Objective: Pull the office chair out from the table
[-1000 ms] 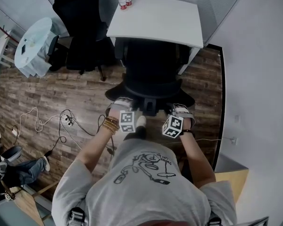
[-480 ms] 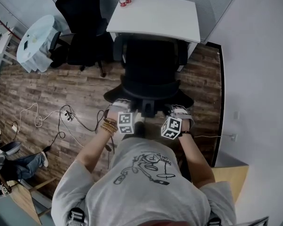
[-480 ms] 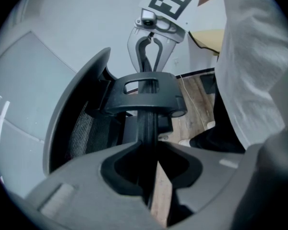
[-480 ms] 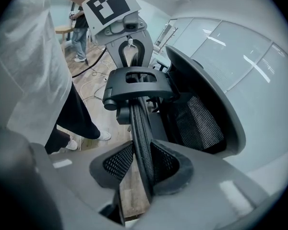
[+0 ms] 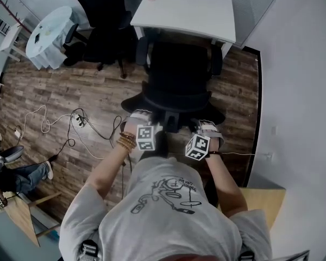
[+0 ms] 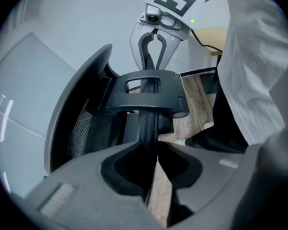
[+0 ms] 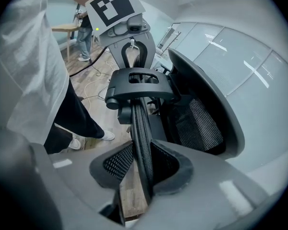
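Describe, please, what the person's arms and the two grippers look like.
The left gripper and right gripper have grey moulded jaws, and each carries a white cube with black square markers. The person wears a grey short-sleeved T-shirt with a black line drawing, and beaded bracelets on the left wrist.

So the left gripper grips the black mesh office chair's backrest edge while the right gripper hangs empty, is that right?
No: the right gripper also grips that backrest edge, as the right gripper view shows. The left gripper grips the black mesh office chair.
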`<state>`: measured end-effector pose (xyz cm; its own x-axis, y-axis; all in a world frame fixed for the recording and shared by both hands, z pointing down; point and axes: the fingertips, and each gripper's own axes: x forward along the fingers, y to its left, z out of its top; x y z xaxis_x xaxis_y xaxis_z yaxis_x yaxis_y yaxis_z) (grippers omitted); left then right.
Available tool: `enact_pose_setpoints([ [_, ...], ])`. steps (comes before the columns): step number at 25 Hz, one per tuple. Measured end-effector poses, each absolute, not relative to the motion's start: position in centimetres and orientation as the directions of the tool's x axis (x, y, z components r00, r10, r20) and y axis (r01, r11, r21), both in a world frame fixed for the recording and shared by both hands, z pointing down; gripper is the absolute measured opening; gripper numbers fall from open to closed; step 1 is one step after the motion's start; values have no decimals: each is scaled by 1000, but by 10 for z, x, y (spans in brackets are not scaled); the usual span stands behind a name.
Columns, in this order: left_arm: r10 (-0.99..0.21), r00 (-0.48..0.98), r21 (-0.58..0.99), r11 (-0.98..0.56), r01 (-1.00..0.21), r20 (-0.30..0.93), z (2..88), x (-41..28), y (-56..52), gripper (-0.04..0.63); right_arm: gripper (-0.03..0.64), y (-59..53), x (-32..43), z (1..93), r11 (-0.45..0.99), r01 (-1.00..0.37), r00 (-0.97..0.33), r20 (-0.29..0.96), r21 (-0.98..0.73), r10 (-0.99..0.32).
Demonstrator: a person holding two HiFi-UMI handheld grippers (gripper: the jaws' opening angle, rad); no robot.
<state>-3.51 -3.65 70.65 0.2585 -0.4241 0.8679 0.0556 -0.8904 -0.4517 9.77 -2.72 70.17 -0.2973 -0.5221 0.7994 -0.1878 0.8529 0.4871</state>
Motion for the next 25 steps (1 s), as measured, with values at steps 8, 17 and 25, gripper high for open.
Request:
enact_pose_setpoints([
  [8, -434, 238, -458, -887, 53, 869, 709, -38, 8, 100, 118, 21, 95, 705, 845, -186, -297, 791, 501, -534],
  [17, -440, 240, -463, -885, 46, 865, 713, -40, 60, 100, 117, 74, 92, 708, 839, -192, -294, 786, 508, -543],
  [25, -442, 254, -469, -882, 52, 860, 713, -44, 97, 101, 118, 113, 88, 708, 833, -212, -284, 783, 511, -553],
])
